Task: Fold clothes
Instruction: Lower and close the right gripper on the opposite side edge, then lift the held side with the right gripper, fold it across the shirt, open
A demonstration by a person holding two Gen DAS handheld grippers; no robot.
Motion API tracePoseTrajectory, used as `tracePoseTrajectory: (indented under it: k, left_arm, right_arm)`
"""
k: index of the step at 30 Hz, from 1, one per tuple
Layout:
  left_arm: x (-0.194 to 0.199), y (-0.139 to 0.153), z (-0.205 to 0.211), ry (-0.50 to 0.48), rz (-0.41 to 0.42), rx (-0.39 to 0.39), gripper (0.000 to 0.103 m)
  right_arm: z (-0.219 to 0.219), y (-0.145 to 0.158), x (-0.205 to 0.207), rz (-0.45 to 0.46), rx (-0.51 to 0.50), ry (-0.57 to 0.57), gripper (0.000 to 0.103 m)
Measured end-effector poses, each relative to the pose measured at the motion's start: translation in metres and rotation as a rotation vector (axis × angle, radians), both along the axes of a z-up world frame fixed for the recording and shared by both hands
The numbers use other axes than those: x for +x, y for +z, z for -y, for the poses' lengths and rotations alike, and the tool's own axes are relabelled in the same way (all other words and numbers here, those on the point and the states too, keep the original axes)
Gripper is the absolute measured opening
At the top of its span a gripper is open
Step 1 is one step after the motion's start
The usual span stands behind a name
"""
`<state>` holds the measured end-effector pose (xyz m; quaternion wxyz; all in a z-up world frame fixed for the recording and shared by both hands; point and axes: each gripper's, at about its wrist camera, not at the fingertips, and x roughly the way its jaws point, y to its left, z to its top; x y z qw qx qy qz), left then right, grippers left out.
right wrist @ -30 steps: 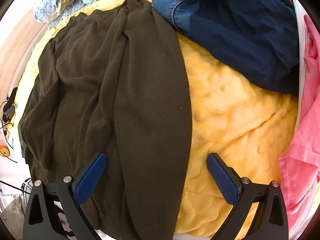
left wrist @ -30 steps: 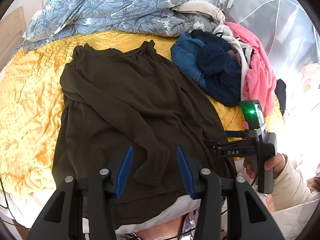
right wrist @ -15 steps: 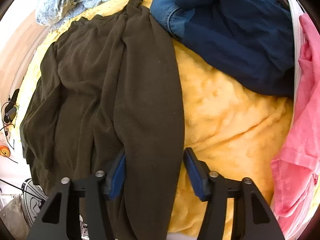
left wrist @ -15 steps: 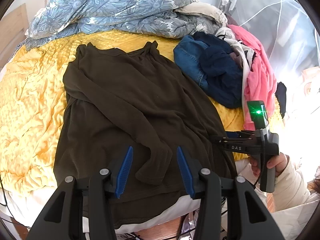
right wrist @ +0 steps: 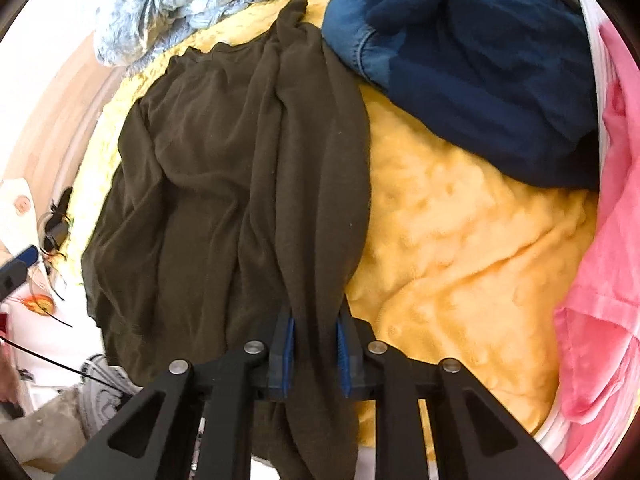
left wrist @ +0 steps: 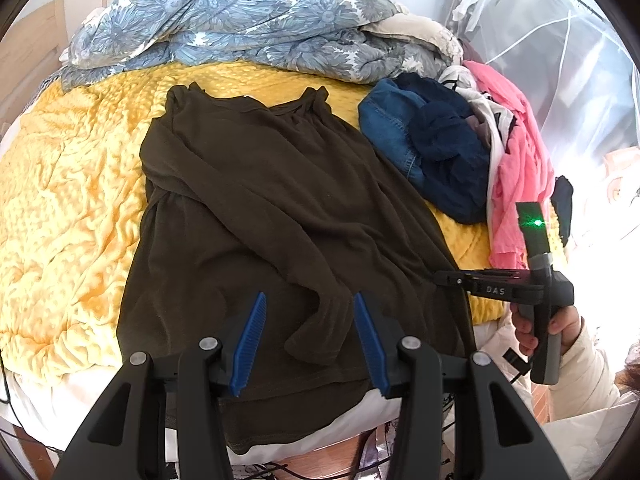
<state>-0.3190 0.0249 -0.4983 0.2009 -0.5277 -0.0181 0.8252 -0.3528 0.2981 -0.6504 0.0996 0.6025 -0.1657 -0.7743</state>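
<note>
At lower centre of the right wrist view, the right gripper (right wrist: 314,350) is seen closing, a bunched edge of the dark olive garment (right wrist: 224,184) pinched between its pads. Left gripper (left wrist: 310,344) is held half open, gripping nothing, above a cuff. Garment is spread across the yellow blanket (left wrist: 68,216); piled clothes (left wrist: 448,148) are noted at upper right

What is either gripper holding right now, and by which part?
The right gripper is closing on the dark olive garment, gathered between its pads at the near right side edge. The left gripper is open above a sleeve cuff, holding nothing.
</note>
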Motion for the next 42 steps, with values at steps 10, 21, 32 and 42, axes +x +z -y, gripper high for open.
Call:
tracePoseTrajectory:
  k: [10,21,32,42]
  left_arm:
    - [-0.001,-0.002,0.003,0.003,0.001,0.001,0.049]
    - [0.001,-0.006,0.001,0.013,0.002,-0.025,0.049]
    - [-0.001,-0.004,0.012,0.031,-0.007,-0.016,0.049]
    - [-0.005,0.005,0.050,0.113,-0.029,0.023,0.050]
  right_arm:
    - [-0.022,0.007,0.023,0.054,-0.051,-0.030,0.025]
    - [-0.025,0.012,0.032,0.044,-0.026,-0.022,0.022]
    - [-0.030,0.025,0.031,0.008,-0.005,-0.036,0.008]
    - [-0.026,0.083,0.019,-0.145,-0.001,-0.015,0.007]
